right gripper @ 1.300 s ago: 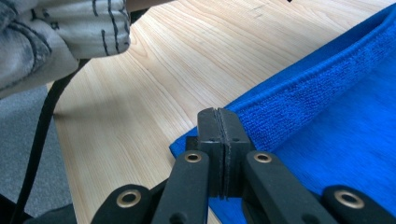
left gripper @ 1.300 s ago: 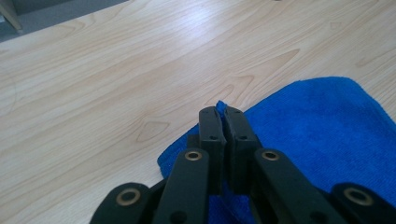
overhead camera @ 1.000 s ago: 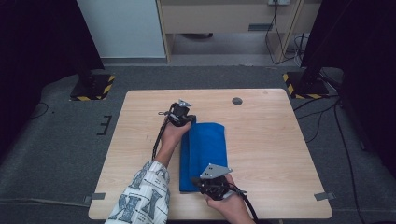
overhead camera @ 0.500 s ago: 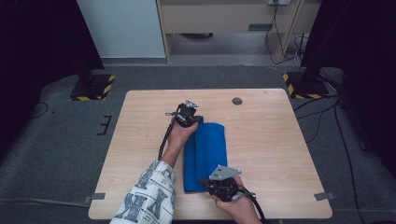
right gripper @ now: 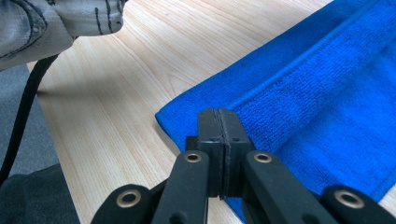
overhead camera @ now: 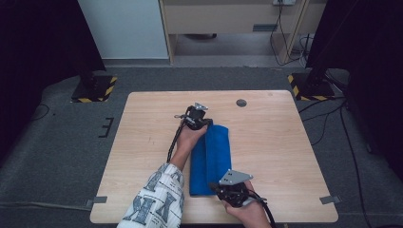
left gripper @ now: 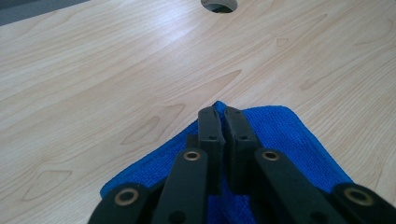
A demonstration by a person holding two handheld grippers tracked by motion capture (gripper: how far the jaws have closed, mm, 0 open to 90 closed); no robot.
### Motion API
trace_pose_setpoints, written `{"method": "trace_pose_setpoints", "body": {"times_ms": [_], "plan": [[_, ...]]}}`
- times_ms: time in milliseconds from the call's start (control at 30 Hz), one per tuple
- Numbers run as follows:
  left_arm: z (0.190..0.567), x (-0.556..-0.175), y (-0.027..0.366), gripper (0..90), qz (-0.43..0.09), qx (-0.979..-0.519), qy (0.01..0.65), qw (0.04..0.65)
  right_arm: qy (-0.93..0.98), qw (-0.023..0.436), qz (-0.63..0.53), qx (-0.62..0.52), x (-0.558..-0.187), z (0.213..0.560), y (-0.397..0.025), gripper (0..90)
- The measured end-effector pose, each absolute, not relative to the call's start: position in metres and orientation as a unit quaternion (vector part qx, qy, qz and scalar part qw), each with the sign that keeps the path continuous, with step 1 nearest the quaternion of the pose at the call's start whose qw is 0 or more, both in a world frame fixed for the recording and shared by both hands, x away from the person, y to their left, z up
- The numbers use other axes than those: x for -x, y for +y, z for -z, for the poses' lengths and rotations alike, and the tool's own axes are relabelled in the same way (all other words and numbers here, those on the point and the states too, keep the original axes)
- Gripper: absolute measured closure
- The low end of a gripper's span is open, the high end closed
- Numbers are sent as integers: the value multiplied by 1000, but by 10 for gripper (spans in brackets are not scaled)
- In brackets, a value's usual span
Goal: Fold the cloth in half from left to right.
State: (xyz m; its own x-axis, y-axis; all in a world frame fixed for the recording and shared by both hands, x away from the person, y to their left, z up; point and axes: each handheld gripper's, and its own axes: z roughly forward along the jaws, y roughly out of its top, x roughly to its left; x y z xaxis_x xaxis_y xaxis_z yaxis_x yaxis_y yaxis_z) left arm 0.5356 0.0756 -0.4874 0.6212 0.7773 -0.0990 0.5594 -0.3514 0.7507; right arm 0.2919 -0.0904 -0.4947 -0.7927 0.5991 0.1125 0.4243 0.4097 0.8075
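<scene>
Blue towel (overhead camera: 211, 159) lay mid-tabletop (overhead camera: 285, 142), narrower than a second earlier, so folding lengthwise advanced. Left hand-held gripper (left gripper: 223, 122) pinched its far corner; right hand-held gripper (right gripper: 219, 122) clenched, probably gripping the near edge.

Soft even light, dark margins

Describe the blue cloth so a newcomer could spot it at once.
Start at the light wooden table. Near its middle, running from centre toward the near edge, lies the blue cloth, folded into a long strip. It is the table's one bright blue, soft thing, with the left tool at its far end and the right tool at its near end.
</scene>
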Motion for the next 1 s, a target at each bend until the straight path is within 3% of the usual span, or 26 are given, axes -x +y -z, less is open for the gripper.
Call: {"method": "trace_pose_setpoints", "body": {"times_ms": [1000], "plan": [[496,-542,43,857,-122,-817,407,391,830,88,-445,-324,-292,497,-111,895]]}}
